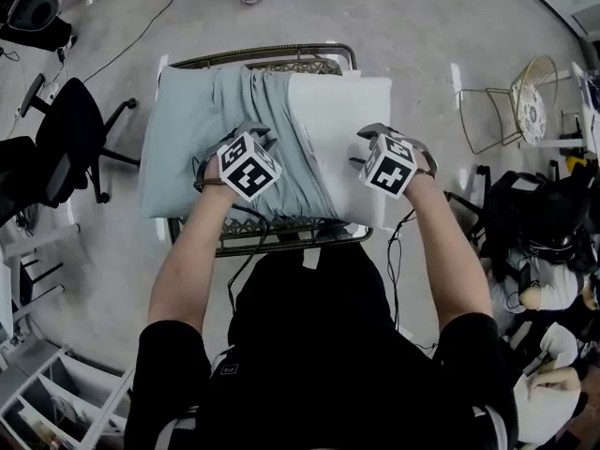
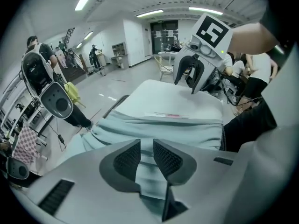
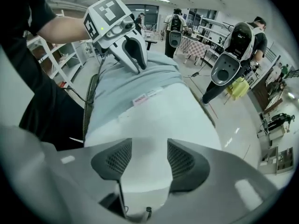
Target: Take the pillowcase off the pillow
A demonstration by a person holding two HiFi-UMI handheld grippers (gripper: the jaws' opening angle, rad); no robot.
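Observation:
A white pillow (image 1: 342, 129) lies on a metal-framed stand, its right part bare. The pale blue pillowcase (image 1: 187, 139) covers the left part and is bunched in folds near the middle. My left gripper (image 1: 248, 137) hovers over those folds, its jaws apart with blue cloth (image 2: 187, 129) showing behind the gap and not pinched. My right gripper (image 1: 375, 134) stands open above the bare white pillow (image 3: 159, 120), nothing between its pads. In the right gripper view, the pillowcase edge with a label (image 3: 147, 96) lies beyond the jaws. Each gripper view also shows the other gripper across the pillow.
The stand's metal frame (image 1: 281, 56) rims the pillow. A black office chair (image 1: 66, 129) is at the left and a wire chair (image 1: 520, 101) at the right. Cables hang from the front edge (image 1: 246, 251). Other people stand around the room.

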